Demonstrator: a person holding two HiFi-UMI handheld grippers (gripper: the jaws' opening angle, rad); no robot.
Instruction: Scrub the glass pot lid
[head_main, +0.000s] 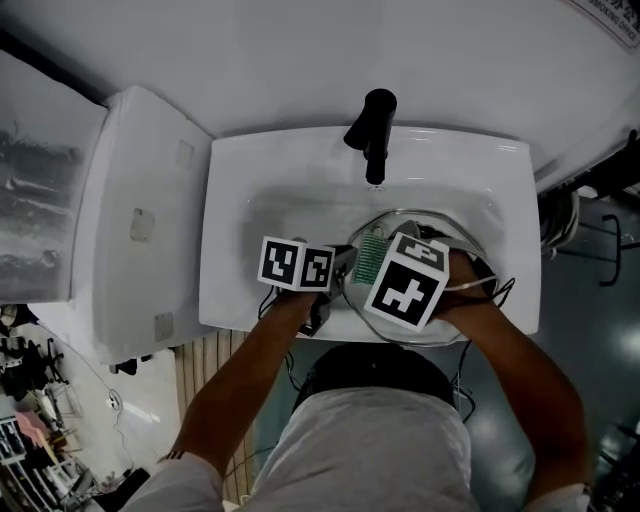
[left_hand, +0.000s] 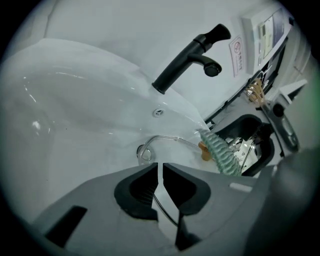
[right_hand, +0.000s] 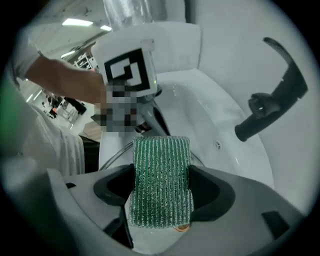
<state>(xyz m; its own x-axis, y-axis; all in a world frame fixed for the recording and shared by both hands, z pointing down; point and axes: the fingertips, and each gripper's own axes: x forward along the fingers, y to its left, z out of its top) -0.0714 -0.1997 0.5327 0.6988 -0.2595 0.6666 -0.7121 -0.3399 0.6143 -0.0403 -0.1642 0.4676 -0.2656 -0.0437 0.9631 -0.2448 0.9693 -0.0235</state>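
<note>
Step in hand, as judged: bringing the scrubber to the glass, with the scrubbing stroke itself not yet confirmed. Pinches the thin rim of the glass pot lid (left_hand: 172, 138) in the left tool (left_hand: 161, 182), jaws pressed almost together on that edge. Holds the lid inside the basin of the white sink (head_main: 240, 200), below the black faucet (head_main: 372, 130); exact tilt of the lid not readable. Clamps a green scrubbing pad (right_hand: 161, 180) in the right tool (right_hand: 161, 192), jaws closed on both flanks of the pad, ribbed face standing out past the tips. Places the pad over the lid's left part, just beside the left tool in the head view; contact between pad and glass not discernible. Shows no water running from the faucet. Next move, as judged: lower the pad face flat onto the glass, apply light pressure, and stroke across the surface away from the pinched edge. Maintain a firm pinch on the rim to resist the push of the pad. Keep the pad clear of the left tool's tips. Expect a smooth, slippery rim; avoid side loads likely to twist the lid out of the pinch.
</note>
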